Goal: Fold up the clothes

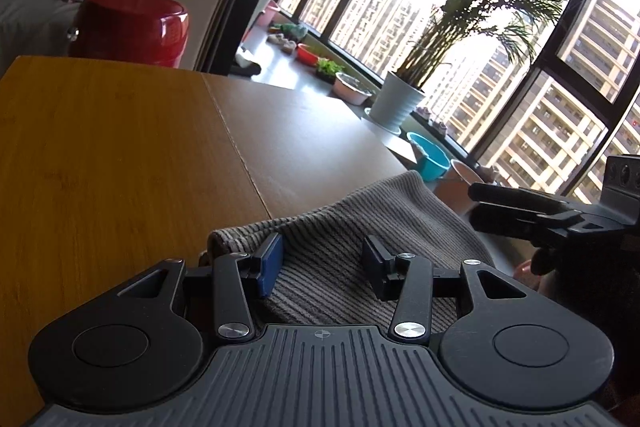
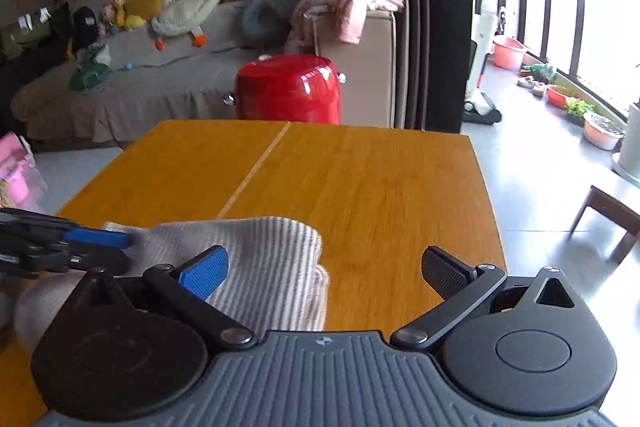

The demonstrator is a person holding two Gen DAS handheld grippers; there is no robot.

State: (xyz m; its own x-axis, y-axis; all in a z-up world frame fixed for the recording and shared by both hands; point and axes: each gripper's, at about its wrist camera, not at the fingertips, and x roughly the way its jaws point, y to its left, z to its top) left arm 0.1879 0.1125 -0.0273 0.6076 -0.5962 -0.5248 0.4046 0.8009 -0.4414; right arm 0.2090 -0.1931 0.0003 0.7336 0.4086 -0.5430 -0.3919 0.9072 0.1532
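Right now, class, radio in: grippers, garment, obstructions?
Left gripper open over striped garment. Right gripper open wide, gripping nothing. Garment bunched at near table edge. Nothing in the way.

Both hand-held grippers (image 1: 322, 263) (image 2: 324, 269) hover, jaws apart.

A wooden table (image 2: 360, 179) with a pale centre seam carries a grey striped garment (image 2: 276, 267) near its front edge.

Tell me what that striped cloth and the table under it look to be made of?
The striped cloth looks like soft ribbed knit, grey and pale lines, matte and limp at its folds. The table seems bamboo or wood veneer: warm orange grain, smooth faint sheen, a seam between panels.
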